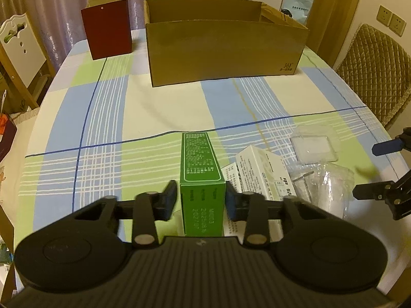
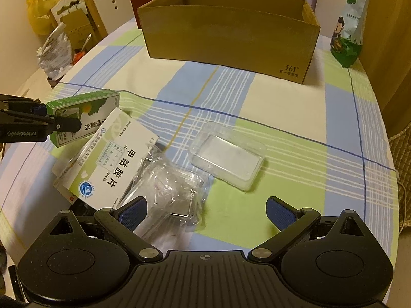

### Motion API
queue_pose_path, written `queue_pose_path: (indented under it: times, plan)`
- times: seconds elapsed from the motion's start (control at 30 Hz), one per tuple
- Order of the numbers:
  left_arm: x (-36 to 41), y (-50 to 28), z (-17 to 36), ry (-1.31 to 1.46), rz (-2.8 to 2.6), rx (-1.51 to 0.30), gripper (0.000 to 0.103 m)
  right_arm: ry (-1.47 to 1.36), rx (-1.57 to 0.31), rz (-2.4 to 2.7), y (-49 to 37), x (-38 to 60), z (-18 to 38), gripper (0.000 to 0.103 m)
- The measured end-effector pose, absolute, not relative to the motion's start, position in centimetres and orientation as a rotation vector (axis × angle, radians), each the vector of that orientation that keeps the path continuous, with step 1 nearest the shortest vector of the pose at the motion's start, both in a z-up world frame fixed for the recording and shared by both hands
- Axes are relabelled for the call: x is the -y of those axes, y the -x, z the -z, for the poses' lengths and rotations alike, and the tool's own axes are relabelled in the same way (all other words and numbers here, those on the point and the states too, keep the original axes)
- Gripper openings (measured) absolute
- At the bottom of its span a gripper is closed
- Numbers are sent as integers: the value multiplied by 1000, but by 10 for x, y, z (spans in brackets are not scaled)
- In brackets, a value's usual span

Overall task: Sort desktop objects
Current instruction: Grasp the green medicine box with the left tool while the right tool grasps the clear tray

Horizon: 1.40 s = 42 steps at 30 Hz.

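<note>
A green carton (image 1: 201, 174) lies lengthwise between the fingers of my left gripper (image 1: 201, 201), which is shut on its near end. The right wrist view shows this green carton (image 2: 84, 107) tilted, held by the left gripper (image 2: 52, 116) beside a white medicine box (image 2: 113, 159). My right gripper (image 2: 205, 210) is open, hovering over crumpled clear plastic wrap (image 2: 174, 192) with nothing between its fingers. A clear plastic tray (image 2: 226, 161) lies just beyond. The right gripper (image 1: 379, 169) also shows at the left wrist view's right edge.
An open cardboard box (image 1: 226, 54) stands at the far side of the checked tablecloth (image 1: 154, 107). A dark red box (image 1: 109, 33) stands to its left and a snack bag (image 2: 352, 25) to its right. Chairs stand around the table.
</note>
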<state>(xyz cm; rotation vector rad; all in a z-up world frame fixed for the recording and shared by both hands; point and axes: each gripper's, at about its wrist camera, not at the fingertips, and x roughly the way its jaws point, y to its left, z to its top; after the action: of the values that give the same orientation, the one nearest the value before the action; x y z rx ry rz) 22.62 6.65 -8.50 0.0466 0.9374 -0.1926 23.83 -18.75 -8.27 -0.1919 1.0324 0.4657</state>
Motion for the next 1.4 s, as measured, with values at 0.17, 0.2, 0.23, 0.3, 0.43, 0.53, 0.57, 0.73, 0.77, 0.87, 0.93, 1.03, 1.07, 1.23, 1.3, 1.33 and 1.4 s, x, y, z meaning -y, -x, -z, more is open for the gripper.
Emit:
queue_pose_path:
  times: [0.17,0.2,0.23,0.3,0.43,0.53,0.57,0.73,0.77,0.87,0.93,1.03,1.07,1.23,1.3,1.33,1.4]
  plan:
    - [-67,-227,87,-42,179,-934,25,188,-1029,-465,-242,190,84,101]
    - [-68,-227,87,-40,177,-933,25,187,-1027,-464,-243,190,84,101]
    - [-68,-227,87,-40,178,-933,25,186,-1026,-462,-244,191,85,101]
    - [-69,-226,86,-42,179,-930,24,183,-1021,-462,-248,192,86,101]
    - [-71,-225,83,-48,179,-925,24,185,-1010,-467,-258,193,89,101]
    - [-74,-226,81,-46,178,-921,24,192,-1002,-477,-269,195,92,101]
    - [-74,-226,80,-46,176,-919,24,194,-1000,-479,-274,195,93,101]
    - [-76,-228,73,-36,170,-905,24,293,-990,-557,-294,194,96,101]
    - [-76,-228,71,-35,168,-902,24,330,-991,-583,-298,193,98,101]
    - [-76,-231,68,-25,164,-895,24,439,-991,-662,-309,190,103,101]
    - [-76,-233,67,-17,162,-893,24,510,-984,-720,-314,187,107,100]
    - [-75,-235,67,-7,160,-892,24,602,-967,-794,-321,182,114,100]
    - [-75,-235,67,-4,159,-892,24,630,-964,-815,-323,180,116,100]
    - [-75,-236,69,8,146,-900,24,737,-996,-899,-330,169,132,77]
    - [-76,-236,69,13,138,-904,24,725,-1001,-894,-331,169,132,77]
    - [-77,-236,70,15,134,-905,24,715,-1003,-888,-331,170,131,75]
    - [-79,-236,70,21,127,-906,24,693,-1008,-878,-332,171,129,61]
